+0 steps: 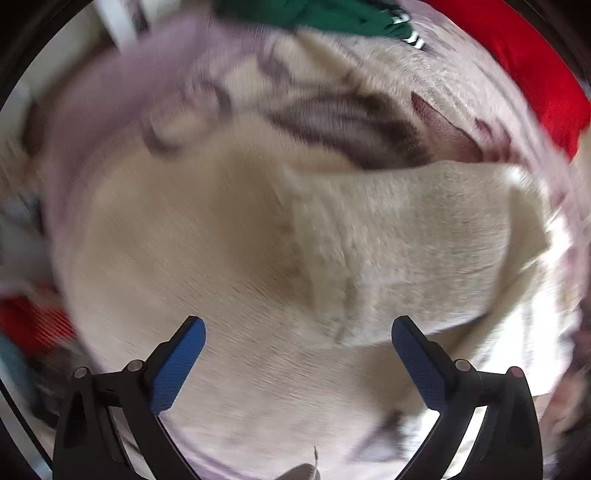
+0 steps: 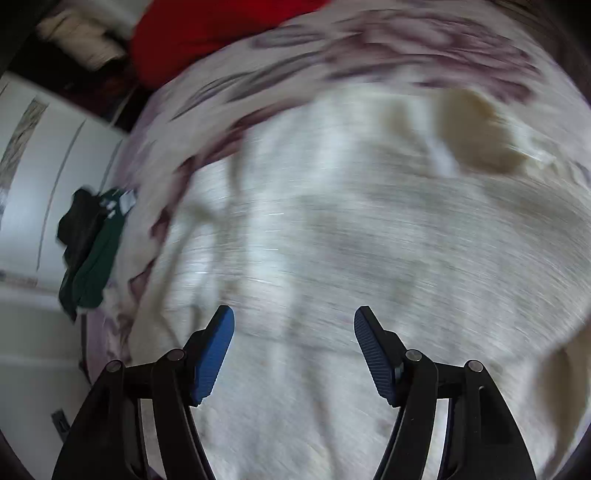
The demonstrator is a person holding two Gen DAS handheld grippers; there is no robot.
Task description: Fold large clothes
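Note:
A large cream garment (image 1: 258,240) lies spread on a bed with a pale floral cover (image 1: 332,122). Both views are blurred by motion. In the left wrist view my left gripper (image 1: 297,332) is open and empty, just above the cream cloth, with one layer of the garment folded over ahead of it. In the right wrist view the same cream garment (image 2: 351,229) fills the frame and my right gripper (image 2: 293,325) is open and empty above it. A folded-back corner (image 2: 476,129) of the garment shows at the far right.
A green garment (image 1: 332,14) and a red one (image 1: 535,62) lie at the bed's far side. In the right wrist view the green garment (image 2: 92,258) hangs at the bed's left edge by a white cabinet (image 2: 44,177); the red one (image 2: 207,33) is at the top.

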